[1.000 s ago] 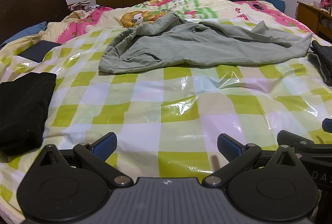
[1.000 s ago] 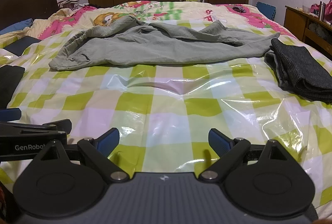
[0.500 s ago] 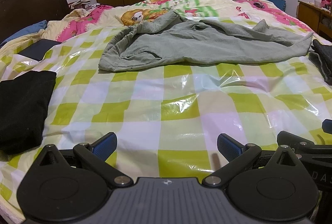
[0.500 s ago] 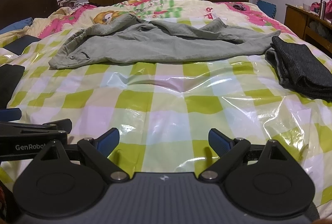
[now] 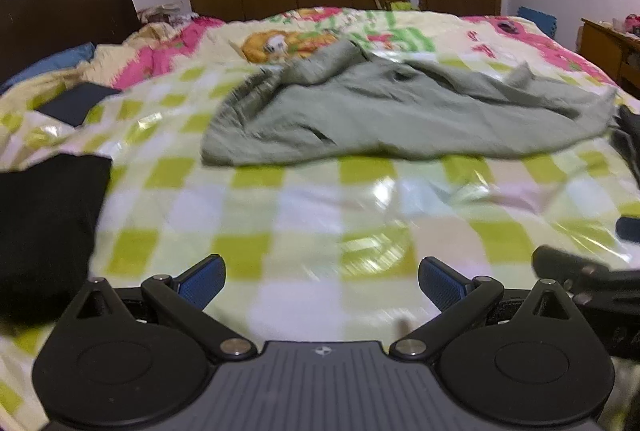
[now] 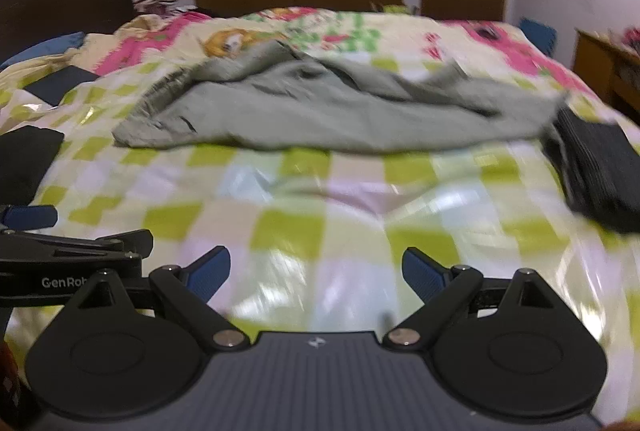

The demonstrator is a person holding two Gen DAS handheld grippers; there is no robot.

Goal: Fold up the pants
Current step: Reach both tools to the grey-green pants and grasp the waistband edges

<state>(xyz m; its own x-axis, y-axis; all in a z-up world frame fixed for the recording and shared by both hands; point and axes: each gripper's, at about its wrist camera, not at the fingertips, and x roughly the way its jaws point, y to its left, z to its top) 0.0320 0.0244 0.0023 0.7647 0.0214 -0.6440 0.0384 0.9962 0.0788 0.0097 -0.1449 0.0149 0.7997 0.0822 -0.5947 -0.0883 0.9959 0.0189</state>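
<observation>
Grey-green pants (image 5: 392,115) lie crumpled across the far half of the bed, waistband to the left, legs trailing right; the right wrist view shows the same pants (image 6: 328,111). My left gripper (image 5: 322,283) hovers open over the checked cover, well short of them, nothing between its blue pads. My right gripper (image 6: 316,275) is open too, empty, just as far from the cloth. Each gripper's side shows at the edge of the other's view. Both frames are motion-blurred.
A glossy green-and-white checked sheet (image 5: 320,215) covers the bed. A black folded garment (image 5: 44,231) lies at the left, a dark grey folded one (image 6: 600,171) at the right. A dark headboard (image 5: 60,11) stands left, a wooden cabinet (image 6: 608,71) right, wardrobe and door behind.
Both grippers have moved forward toward the pants, which now look larger and closer; the views have blurred. Jaws stay open as before.
</observation>
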